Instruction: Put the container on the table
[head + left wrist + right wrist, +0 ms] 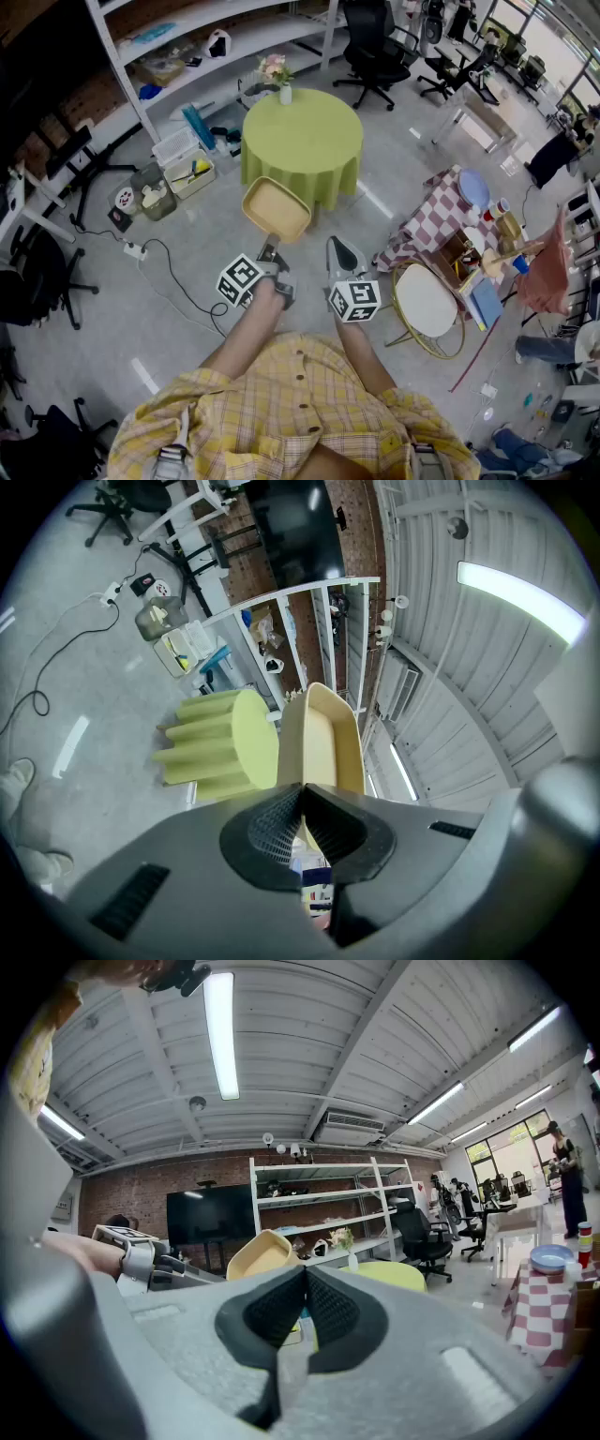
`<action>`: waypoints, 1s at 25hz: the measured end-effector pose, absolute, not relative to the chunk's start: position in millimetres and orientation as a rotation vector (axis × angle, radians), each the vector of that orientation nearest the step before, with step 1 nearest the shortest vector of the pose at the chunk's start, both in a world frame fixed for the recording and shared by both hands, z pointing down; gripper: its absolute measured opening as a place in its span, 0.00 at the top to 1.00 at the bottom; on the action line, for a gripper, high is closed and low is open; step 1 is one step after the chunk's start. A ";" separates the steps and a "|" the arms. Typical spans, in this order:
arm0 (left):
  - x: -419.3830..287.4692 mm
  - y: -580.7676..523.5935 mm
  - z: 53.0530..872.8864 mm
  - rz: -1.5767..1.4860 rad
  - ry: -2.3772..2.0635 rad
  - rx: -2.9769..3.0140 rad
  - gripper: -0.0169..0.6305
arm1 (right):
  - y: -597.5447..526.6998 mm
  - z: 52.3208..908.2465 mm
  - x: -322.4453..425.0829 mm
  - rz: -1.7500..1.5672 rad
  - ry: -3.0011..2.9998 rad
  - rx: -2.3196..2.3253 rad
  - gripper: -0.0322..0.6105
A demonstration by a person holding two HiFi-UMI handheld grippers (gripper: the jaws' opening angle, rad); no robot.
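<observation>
A shallow tan container [277, 208] hangs in the air just in front of the round green table [302, 142]. My left gripper [270, 251] is shut on its near rim. In the left gripper view the container [330, 742] stands up from the closed jaws, with the table [230, 745] behind it. My right gripper [343, 255] is shut on nothing, held beside the left one and clear of the container. The right gripper view shows the container [260, 1253] to the left and the table [389, 1275] beyond my right gripper [305, 1277].
A small vase of flowers [278, 74] stands on the table's far edge. White shelving [202, 56] runs behind it, with bins [183, 164] on the floor. At the right are a checkered table [450, 220] and a round white chair [424, 302].
</observation>
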State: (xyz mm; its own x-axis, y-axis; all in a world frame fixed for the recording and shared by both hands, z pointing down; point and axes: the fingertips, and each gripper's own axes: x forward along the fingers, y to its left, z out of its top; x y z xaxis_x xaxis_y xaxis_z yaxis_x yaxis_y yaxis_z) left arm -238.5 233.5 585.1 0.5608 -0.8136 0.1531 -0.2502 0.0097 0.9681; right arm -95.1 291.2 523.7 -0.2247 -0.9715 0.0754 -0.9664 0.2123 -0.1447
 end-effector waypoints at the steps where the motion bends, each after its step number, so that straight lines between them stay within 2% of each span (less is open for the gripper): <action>1: -237.5 234.9 586.2 -0.560 -0.939 1.541 0.95 | 291.7 524.0 -94.4 -0.248 2.422 -1.935 0.95; 25: -190.6 261.9 589.1 -0.587 -0.957 1.537 0.95 | 310.8 524.6 -56.7 -0.224 2.529 -1.841 0.95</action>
State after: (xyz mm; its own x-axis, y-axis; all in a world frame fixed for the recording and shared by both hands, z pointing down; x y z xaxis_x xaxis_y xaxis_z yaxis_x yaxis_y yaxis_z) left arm -190.6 261.9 589.1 0.5384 -0.8302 0.1449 -0.2468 0.0091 0.9690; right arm -56.7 310.8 524.6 -0.3106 -0.9472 0.0793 -0.9464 0.3004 -0.1187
